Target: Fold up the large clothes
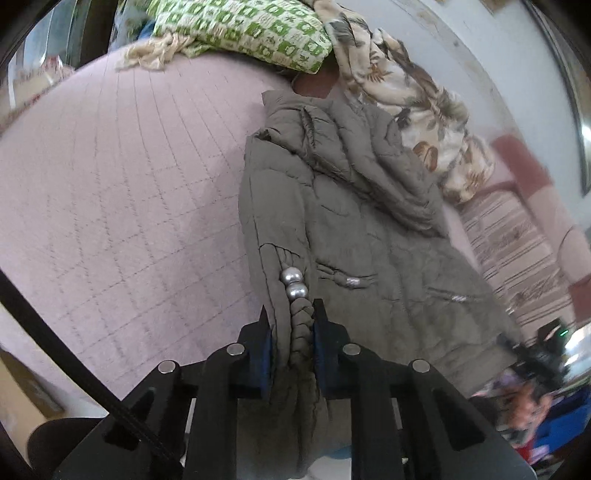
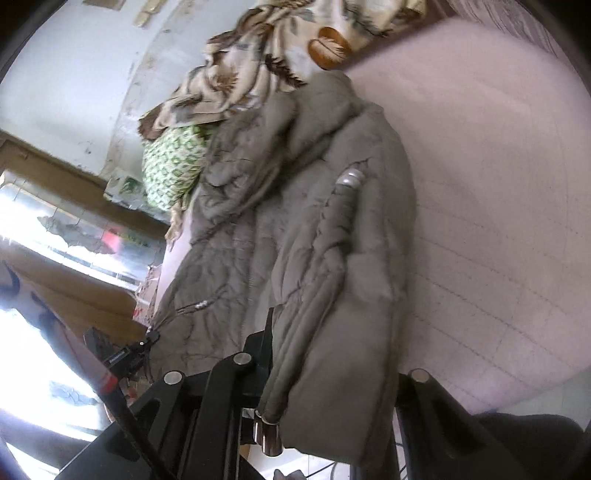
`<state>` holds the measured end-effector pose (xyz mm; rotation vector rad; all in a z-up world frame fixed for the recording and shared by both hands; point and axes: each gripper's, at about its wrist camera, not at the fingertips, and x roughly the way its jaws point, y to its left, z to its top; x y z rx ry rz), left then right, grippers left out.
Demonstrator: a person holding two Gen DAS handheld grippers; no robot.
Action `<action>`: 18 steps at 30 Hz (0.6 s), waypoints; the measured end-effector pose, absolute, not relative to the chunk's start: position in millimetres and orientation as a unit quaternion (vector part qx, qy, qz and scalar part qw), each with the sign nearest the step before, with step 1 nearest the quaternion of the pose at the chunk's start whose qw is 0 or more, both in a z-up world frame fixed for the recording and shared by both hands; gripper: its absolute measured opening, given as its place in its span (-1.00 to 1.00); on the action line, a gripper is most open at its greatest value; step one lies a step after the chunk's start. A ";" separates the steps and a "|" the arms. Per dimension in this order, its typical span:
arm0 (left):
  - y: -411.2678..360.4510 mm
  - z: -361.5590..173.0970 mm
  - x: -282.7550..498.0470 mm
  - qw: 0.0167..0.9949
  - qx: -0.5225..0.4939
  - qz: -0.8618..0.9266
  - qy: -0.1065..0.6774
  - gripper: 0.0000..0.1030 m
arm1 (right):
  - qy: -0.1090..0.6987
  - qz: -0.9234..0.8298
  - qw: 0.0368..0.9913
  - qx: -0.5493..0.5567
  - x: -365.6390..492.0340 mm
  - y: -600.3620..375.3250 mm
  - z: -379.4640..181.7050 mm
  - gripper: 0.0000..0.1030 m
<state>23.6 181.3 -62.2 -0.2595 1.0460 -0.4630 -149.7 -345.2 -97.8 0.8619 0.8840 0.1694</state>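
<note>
Left gripper [image 1: 291, 332] jaws clamp our padded coat [image 1: 354, 221] hem | right gripper [image 2: 328, 354] likewise | bed [image 1: 129, 184]: sides narrowed, crosswise fold pending.

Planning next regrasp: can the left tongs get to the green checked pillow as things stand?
Probably not right now. The left tongs are shut on the olive padded coat, and the green checked pillow lies at the far end of the pink quilted bedcover. Bare cover lies between; release first.
</note>
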 end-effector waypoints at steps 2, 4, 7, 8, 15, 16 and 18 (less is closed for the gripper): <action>182.4 -71.4 24.2 0.837 -0.115 -0.200 0.497 -0.46 | 0.415 0.073 0.818 0.391 -151.3 -344.7 -95.8 -0.67; 184.3 -83.1 27.9 0.832 -0.125 -0.192 0.505 -0.12 | 0.431 0.058 0.816 0.381 -151.3 -345.0 -105.5 -0.67; 200.4 -102.6 23.1 0.826 -0.146 -0.193 0.509 0.24 | 0.452 0.042 0.808 0.375 -149.4 -345.0 -124.1 -0.64; 202.9 -107.7 22.1 0.824 -0.150 -0.194 0.511 0.28 | 0.458 0.037 0.807 0.370 -149.5 -344.9 -129.2 -0.60; 215.4 -148.4 17.9 0.800 -0.180 -0.209 0.533 0.47 | 0.481 0.007 0.795 0.369 -154.8 -355.3 -162.5 -0.18; 215.4 -146.9 16.1 0.802 -0.183 -0.215 0.526 0.50 | 0.483 0.003 0.794 0.369 -153.6 -354.9 -165.3 -0.12; 213.5 -146.7 14.7 0.802 -0.190 -0.217 0.523 0.52 | 0.487 -0.007 0.793 0.366 -156.0 -356.0 -173.0 -0.06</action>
